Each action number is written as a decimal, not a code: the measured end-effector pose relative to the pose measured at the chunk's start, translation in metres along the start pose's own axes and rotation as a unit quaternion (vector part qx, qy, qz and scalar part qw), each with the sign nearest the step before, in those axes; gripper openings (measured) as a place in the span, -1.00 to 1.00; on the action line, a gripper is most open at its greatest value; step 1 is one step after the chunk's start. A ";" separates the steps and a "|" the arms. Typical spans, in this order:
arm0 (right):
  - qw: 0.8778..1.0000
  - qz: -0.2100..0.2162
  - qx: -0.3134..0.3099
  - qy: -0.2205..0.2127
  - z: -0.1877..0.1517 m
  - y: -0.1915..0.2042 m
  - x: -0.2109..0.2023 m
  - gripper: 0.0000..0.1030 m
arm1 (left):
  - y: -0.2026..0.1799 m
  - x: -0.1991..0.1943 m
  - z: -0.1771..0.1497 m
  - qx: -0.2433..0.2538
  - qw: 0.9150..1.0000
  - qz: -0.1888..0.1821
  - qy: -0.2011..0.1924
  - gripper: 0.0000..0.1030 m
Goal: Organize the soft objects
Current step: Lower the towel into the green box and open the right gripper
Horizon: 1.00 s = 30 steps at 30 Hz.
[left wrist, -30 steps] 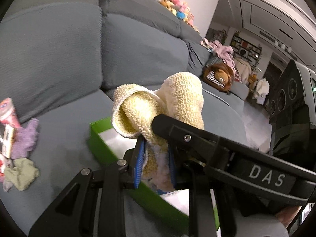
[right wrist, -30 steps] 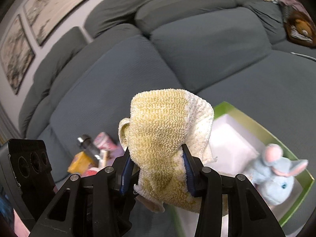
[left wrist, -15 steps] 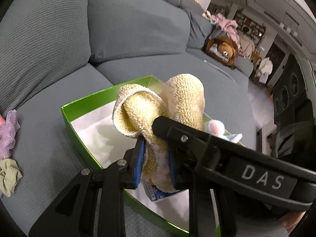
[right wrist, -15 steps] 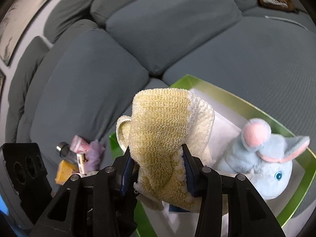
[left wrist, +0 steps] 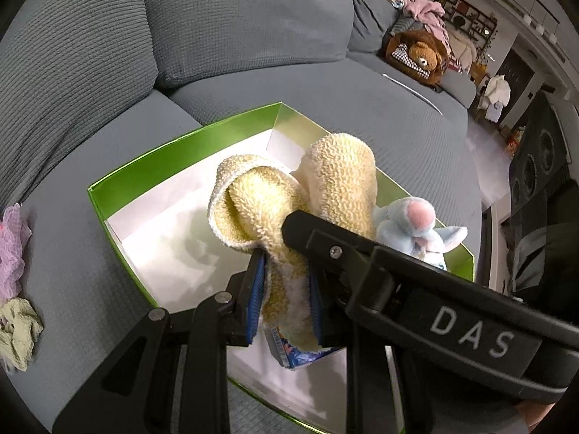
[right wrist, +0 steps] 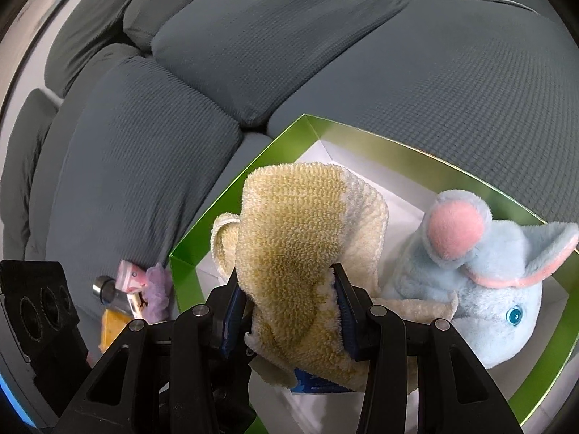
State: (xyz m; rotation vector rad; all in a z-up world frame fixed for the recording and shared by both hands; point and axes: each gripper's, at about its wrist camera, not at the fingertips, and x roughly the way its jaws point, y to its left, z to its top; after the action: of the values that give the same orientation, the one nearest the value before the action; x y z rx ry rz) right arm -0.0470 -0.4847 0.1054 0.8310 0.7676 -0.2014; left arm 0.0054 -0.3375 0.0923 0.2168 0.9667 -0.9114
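A grey sofa (left wrist: 362,108) carries a green box (left wrist: 173,144) beneath the claw; cloth scraps (left wrist: 14,282) lie left of it.

"DAS" in white capitals on the black right gripper (left wrist: 362,253) body; blue packet's print unreadable

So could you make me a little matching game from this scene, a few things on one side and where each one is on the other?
Things:
1. yellow towel
2. blue plush mouse
3. brown teddy bear
4. purple cloth

Places:
A. far along the sofa
B. on the seat beside the green box
C. clamped in both tools
D. lying inside the green box

Pairs: 1-C, 2-D, 3-A, 4-B
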 end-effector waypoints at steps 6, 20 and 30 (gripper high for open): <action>1.000 -0.007 0.007 0.002 0.000 0.000 0.004 -0.07 | 0.000 0.005 0.003 -0.003 1.000 0.013 0.013 -0.59; 0.999 -0.029 -0.014 -0.030 0.001 0.010 -0.006 -0.02 | 0.003 -0.011 0.000 -0.019 1.000 0.015 -0.001 -0.31; 0.994 -0.031 -0.054 -0.090 -0.003 0.028 -0.031 0.56 | 0.014 -0.046 -0.011 -0.035 0.998 0.004 -0.053 0.41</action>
State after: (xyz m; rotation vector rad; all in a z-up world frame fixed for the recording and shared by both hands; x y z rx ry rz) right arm -0.0579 -0.4673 0.1418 0.6777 0.6283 -0.2839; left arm -0.0018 -0.2970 0.1192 0.1118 0.8965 -0.8721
